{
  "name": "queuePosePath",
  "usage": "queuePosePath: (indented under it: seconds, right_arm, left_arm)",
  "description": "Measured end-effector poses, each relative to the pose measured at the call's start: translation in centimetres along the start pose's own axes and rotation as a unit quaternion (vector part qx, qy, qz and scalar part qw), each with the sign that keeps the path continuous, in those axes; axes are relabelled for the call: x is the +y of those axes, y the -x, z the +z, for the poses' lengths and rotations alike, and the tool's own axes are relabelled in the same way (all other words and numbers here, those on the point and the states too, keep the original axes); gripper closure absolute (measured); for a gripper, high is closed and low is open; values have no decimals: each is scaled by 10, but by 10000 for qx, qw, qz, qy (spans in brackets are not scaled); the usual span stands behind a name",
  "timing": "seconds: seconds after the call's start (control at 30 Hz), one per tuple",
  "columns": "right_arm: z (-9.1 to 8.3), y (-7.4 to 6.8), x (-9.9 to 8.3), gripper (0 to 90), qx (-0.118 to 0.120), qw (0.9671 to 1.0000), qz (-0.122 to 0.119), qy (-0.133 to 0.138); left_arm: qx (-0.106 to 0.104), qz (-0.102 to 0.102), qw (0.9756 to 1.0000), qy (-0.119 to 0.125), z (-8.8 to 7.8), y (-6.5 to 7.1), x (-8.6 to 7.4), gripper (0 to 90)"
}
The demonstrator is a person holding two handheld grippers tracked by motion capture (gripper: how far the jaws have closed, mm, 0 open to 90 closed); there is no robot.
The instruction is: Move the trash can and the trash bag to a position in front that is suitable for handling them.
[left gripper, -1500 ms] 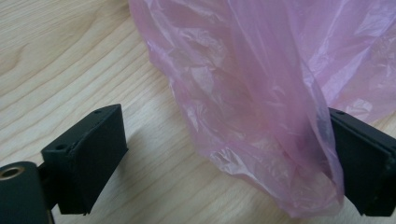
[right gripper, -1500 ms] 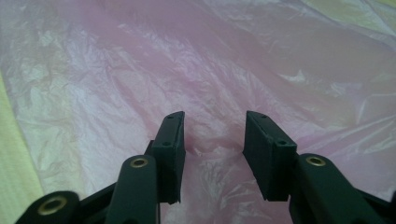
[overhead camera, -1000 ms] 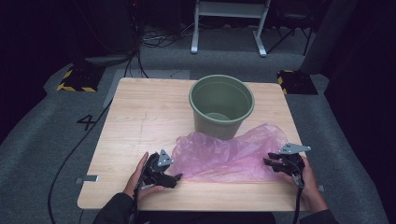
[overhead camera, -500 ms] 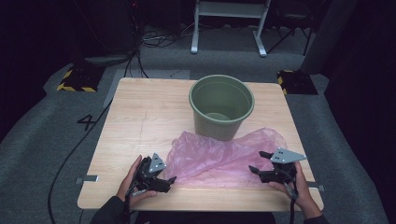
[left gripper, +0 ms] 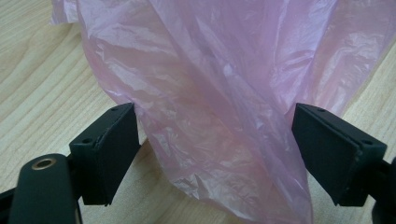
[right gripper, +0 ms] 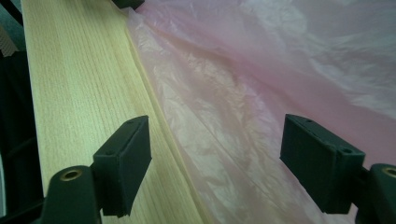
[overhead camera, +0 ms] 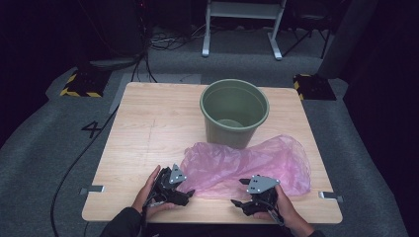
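A crumpled pink plastic bag (overhead camera: 247, 165) lies flat on the wooden table (overhead camera: 148, 128), in front of an upright green bucket (overhead camera: 233, 114). At the bag's front left corner my left gripper (overhead camera: 188, 194) stands open. The pink film (left gripper: 219, 93) rises loosely between its jaws (left gripper: 215, 116) without being pressed. My right gripper (overhead camera: 238, 192) sits at the bag's front edge near the middle, pointing left. Its jaws have just been opening and now stand wide (right gripper: 215, 123). The bag's edge (right gripper: 224, 116) lies flat on the wood between them, unpinched.
The table's front edge (overhead camera: 212, 219) runs close under both hands. Beyond the left jaw in the right gripper view the tabletop ends at a dark drop (right gripper: 14, 140). A white stand (overhead camera: 242, 24), cables and striped blocks (overhead camera: 79, 86) are on the floor behind.
My right gripper let go of the bag's right end, opened, and slid left along the front edge toward the middle. The left gripper stayed at the bag's left corner.
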State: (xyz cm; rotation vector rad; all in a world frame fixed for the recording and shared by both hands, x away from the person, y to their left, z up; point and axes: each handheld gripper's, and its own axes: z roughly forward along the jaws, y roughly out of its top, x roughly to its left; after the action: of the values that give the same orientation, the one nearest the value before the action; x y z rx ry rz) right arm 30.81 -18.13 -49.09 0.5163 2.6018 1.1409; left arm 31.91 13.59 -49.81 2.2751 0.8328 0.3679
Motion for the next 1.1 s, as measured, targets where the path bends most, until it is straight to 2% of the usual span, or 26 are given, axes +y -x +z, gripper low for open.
queuePosePath:
  seconds: [0.17,0.27,0.37,0.47,0.57,0.6,0.63,0.73,0.77,0.8,0.83,0.87,0.9,0.93,0.97,1.0,1.03,1.1]
  right_arm:
    - [13,6,-2,222,-75,9999,134,-69]
    - [15,11,-3,214,-93,9997,203,-27]
    - [14,23,-7,209,-196,9992,343,16]
    - [12,35,-10,211,-442,9980,456,-6]
    - [9,47,-14,303,-379,9971,657,29]
    - [9,47,-14,303,-379,9971,657,29]
    - [6,51,-16,401,-322,9973,655,61]
    - [5,54,-18,452,-257,9975,654,91]
    - [3,57,-20,502,-212,9974,683,103]
    - [3,57,-20,502,-212,9974,683,103]
    - [0,59,-22,557,-230,9972,702,106]
    - [-1,61,-23,590,-221,9974,683,108]
    - [-3,62,-25,624,-247,9973,682,119]
    - [-4,64,-26,657,-282,9971,689,126]
    - [-6,65,-28,680,-320,9968,722,132]
    - [-6,65,-28,680,-320,9968,722,132]
    - [-8,68,-30,729,-393,9962,768,139]
    - [-9,69,-31,748,-412,9962,757,141]
  left_arm:
    - [-10,11,10000,53,-3,-2,0,157]
    - [-25,8,10000,65,-4,-3,1,157]
    - [-67,36,9999,92,-7,-5,0,157]
    - [-152,49,9997,191,-14,-6,-1,156]
    - [-175,80,9996,212,-18,-7,-3,156]
    - [-110,105,9997,202,-20,-8,-4,156]
    - [-35,80,9998,202,-25,-12,-6,156]
    - [70,3,9997,239,-30,-17,-10,156]
    - [146,-45,9995,268,-34,-22,-13,156]
    - [146,-45,9995,268,-34,-22,-13,156]
    - [319,-33,9993,177,-37,-26,-16,156]
    - [319,-33,9993,177,-37,-26,-16,157]
    - [422,-54,9990,104,-37,-31,-18,157]
    - [422,-54,9990,104,-37,-31,-18,157]
    - [429,-166,9989,84,-36,-39,-22,158]
    - [429,-166,9989,84,-36,-39,-22,157]
    - [413,-296,9987,94,-35,-44,-25,157]
    - [397,-342,9986,98,-34,-45,-26,157]
